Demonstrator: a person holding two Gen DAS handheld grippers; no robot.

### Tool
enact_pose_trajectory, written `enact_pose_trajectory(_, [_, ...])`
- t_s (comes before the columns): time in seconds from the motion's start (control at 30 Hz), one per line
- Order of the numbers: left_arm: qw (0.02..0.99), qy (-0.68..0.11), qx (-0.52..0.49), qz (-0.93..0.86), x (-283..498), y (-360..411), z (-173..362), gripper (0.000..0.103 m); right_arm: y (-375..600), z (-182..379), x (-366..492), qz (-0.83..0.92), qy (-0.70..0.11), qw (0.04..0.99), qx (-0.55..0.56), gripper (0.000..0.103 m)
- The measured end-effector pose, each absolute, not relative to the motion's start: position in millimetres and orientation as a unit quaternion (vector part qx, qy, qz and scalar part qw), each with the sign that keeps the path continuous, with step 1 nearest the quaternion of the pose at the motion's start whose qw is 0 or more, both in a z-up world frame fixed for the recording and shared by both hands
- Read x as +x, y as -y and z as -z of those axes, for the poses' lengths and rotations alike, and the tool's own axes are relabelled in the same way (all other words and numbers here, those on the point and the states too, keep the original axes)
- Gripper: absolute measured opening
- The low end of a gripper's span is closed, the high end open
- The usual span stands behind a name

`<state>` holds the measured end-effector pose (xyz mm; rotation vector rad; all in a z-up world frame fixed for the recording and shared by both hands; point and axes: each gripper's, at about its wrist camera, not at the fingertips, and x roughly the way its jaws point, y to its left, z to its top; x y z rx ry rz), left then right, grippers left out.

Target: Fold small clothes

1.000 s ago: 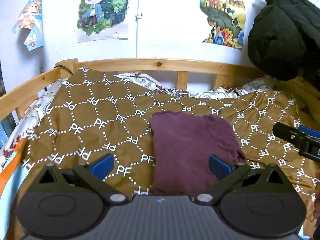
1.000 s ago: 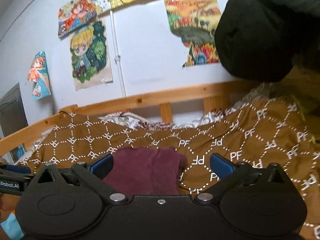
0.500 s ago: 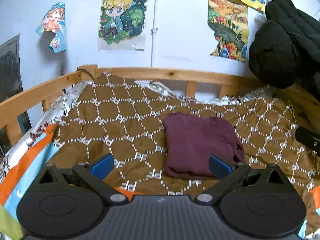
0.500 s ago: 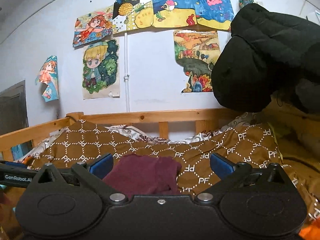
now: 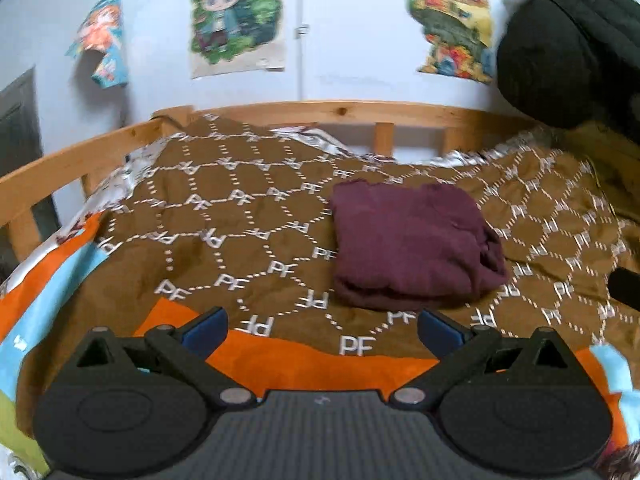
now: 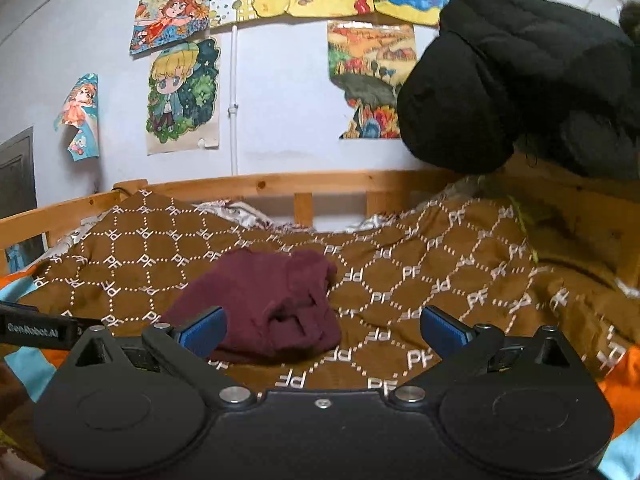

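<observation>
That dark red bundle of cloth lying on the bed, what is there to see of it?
The maroon garment is soft, knit-looking cloth folded into a compact, roughly rectangular stack. Its top is fairly smooth; layered edges show at the near side, and the right end is bunched into rumpled folds. It lies flat on the brown patterned blanket, touching nothing else. Neither claw holds it.

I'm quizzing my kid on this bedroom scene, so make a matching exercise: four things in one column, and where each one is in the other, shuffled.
Things:
1. folded maroon garment
2. black puffy jacket
3. blond cartoon poster
4. wooden bed rail

Places:
A. on the wall
B. hanging at upper right
C. on the brown patterned blanket
D. along the blanket's far edge

Pairs: 1-C, 2-B, 3-A, 4-D
</observation>
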<state>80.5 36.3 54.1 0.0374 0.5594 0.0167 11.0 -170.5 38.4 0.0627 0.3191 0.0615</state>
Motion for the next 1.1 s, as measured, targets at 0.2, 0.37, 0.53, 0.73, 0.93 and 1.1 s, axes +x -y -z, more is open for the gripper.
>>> enact_pose_trajectory(0.2, [0.955, -0.295, 0.015, 0.018, 86.8, -26.9, -45.6, 0.103, 177.8, -21.3, 14.5, -0.020, -0.176, 0.983, 0.046, 0.102])
enact_pose_trajectory(0.37, [0.951, -0.309, 0.004, 0.013, 85.1, -31.7, -40.5, 0.103, 180.3, -13.4, 19.2, -0.020, -0.193, 0.980, 0.050, 0.102])
enact_pose_trajectory(0.53, [0.950, -0.313, 0.009, 0.007, 81.5, -35.0, -37.0, 0.103, 179.4, -12.0, 18.8, -0.024, -0.195, 0.979, 0.052, 0.102])
enact_pose_trajectory(0.73, [0.950, -0.313, 0.009, 0.006, 80.6, -36.0, -36.2, 0.103, 180.4, -12.5, 17.8, -0.020, -0.195, 0.979, 0.052, 0.102])
enact_pose_trajectory(0.93, [0.950, -0.312, 0.011, 0.006, 80.5, -35.8, -36.6, 0.103, 182.0, -12.1, 18.6, -0.022, -0.197, 0.979, 0.052, 0.102])
enact_pose_trajectory(1.1, [0.950, -0.313, 0.014, 0.002, 81.3, -35.7, -36.4, 0.103, 181.6, -11.8, 18.5, -0.023, -0.197, 0.979, 0.053, 0.102])
